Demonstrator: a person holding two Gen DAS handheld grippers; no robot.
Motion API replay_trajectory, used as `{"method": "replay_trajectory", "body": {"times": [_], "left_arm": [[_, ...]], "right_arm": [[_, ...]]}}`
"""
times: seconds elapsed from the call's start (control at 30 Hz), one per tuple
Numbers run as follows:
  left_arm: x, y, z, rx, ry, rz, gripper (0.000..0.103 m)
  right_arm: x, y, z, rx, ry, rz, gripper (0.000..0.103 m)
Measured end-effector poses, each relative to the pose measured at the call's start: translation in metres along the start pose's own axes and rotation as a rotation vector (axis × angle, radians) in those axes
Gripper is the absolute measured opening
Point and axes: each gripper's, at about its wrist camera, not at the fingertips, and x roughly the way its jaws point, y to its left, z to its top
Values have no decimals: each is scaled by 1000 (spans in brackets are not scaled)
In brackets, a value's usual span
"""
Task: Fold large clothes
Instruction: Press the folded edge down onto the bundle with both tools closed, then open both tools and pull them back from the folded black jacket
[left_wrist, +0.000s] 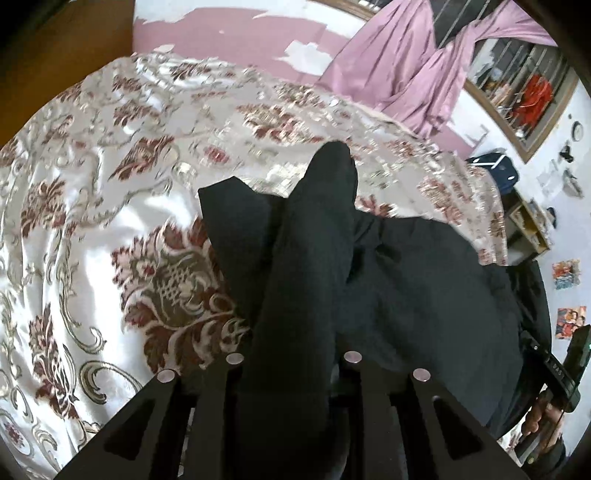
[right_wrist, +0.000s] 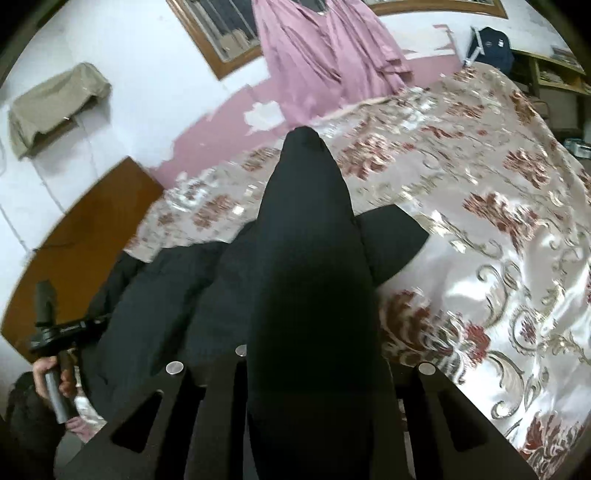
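Note:
A large black garment (left_wrist: 413, 280) lies bunched on a bed with a shiny floral bedspread (left_wrist: 92, 192). My left gripper (left_wrist: 293, 360) is shut on a fold of the black garment, which stands up between its fingers as a tall ridge (left_wrist: 314, 229). My right gripper (right_wrist: 314, 354) is likewise shut on a fold of the garment (right_wrist: 314, 240) that rises in front of the camera. The rest of the garment (right_wrist: 159, 302) spreads to the left in the right wrist view. The right gripper's body (left_wrist: 561, 373) shows at the lower right of the left wrist view; the left gripper's handle (right_wrist: 55, 332) shows at the far left.
The bedspread (right_wrist: 498, 221) stretches far beyond the garment. A pink curtain (right_wrist: 325, 55) hangs at the wall behind the bed. A wooden headboard (right_wrist: 85, 229) stands at the left. A shelf (left_wrist: 524, 221) and a dark bag (right_wrist: 491, 44) are by the bed's far side.

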Motion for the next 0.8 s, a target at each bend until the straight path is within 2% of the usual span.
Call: {"method": "replay_trajectory", "body": {"times": [0.13,0.2,0.23,0.3,0.33,0.37,0.4,0.43,0.47,0.5,0.63,0.8], "left_arm": [[11,8,-3,-26,43,31,32],[13,9,-3,-40,51,39,35],[14,10,-3,-47,53,48,41],[14,11,-5,-63,54,86,48],[14,12,-5,-73,54,102,53],[12,12,-6,-79,46,128,57],[10,11,-8,-80,33,155,67],[4,9,-9,-74,-1,186,75],[-3,7,-10,-62,-46,205,79],[-8,5,-11,-52,-78,216,86],[-32,-9,-18,-2,-173,245,93],[-58,-26,-32,44,-249,236,95]], "right_arm": [[16,-16,-8,28,38,-72,30],[20,-25,-9,62,52,-87,39],[23,-27,-10,71,56,-92,42],[26,-28,-11,81,63,-131,57],[26,-27,-11,77,59,-154,61],[27,-25,-12,70,54,-172,68],[26,-23,-12,55,44,-196,73],[23,-20,-13,39,32,-217,78],[21,-17,-13,22,15,-238,88],[17,-13,-13,3,-4,-254,91],[0,5,-15,-85,-68,-286,94],[-19,23,-16,-108,-123,-278,101]]}}
